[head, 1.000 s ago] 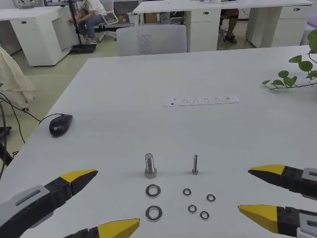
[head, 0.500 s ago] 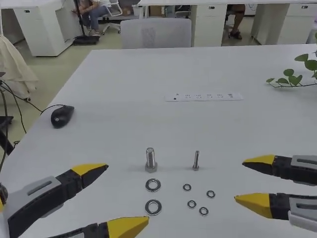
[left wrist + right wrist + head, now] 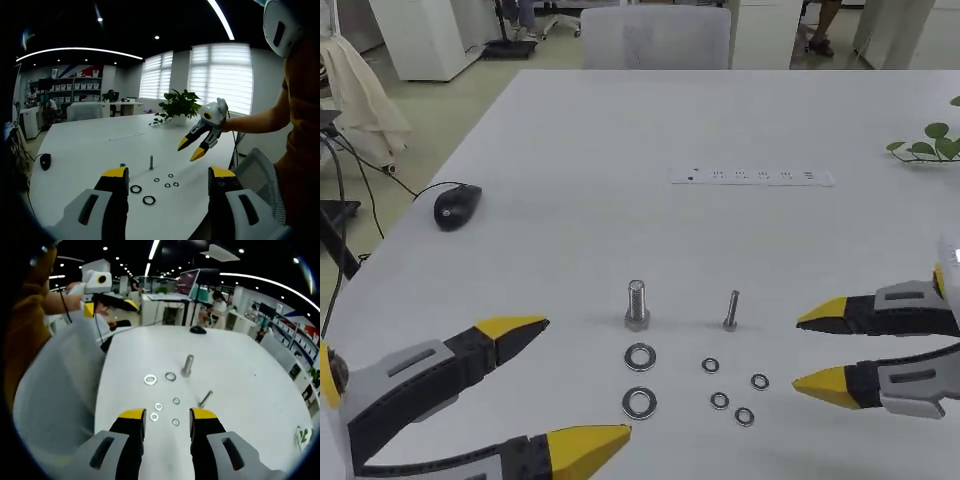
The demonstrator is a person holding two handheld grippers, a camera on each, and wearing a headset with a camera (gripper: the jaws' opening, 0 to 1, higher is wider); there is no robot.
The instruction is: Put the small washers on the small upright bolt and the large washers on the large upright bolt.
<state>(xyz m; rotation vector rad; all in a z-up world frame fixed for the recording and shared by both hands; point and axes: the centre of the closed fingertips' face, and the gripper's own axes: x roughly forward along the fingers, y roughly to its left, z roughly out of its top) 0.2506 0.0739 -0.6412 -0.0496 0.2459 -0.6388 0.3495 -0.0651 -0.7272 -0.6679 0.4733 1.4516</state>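
On the white table (image 3: 570, 150) a large bolt (image 3: 637, 303) and a small bolt (image 3: 731, 311) stand upright side by side. Two large washers (image 3: 640, 356) (image 3: 639, 402) lie flat in front of the large bolt. Several small washers (image 3: 719, 401) are scattered in front of the small bolt. My left gripper (image 3: 575, 382) hovers open at the near left, beside the large washers. Open as well, my right gripper (image 3: 798, 351) sits just right of the small washers. The right gripper view has the small washers (image 3: 159, 406) just beyond its own jaws. Neither gripper holds anything.
A black mouse (image 3: 456, 206) with its cable lies at the left edge. A white power strip (image 3: 752, 177) lies further back in the middle, and plant leaves (image 3: 930, 140) reach in at the far right. A grey chair (image 3: 655, 38) stands behind the table.
The head camera has tilted down and shifted. My right gripper has come in leftward, closer to the small washers, with its jaws slightly narrower. The left gripper stays open beside the large washers.
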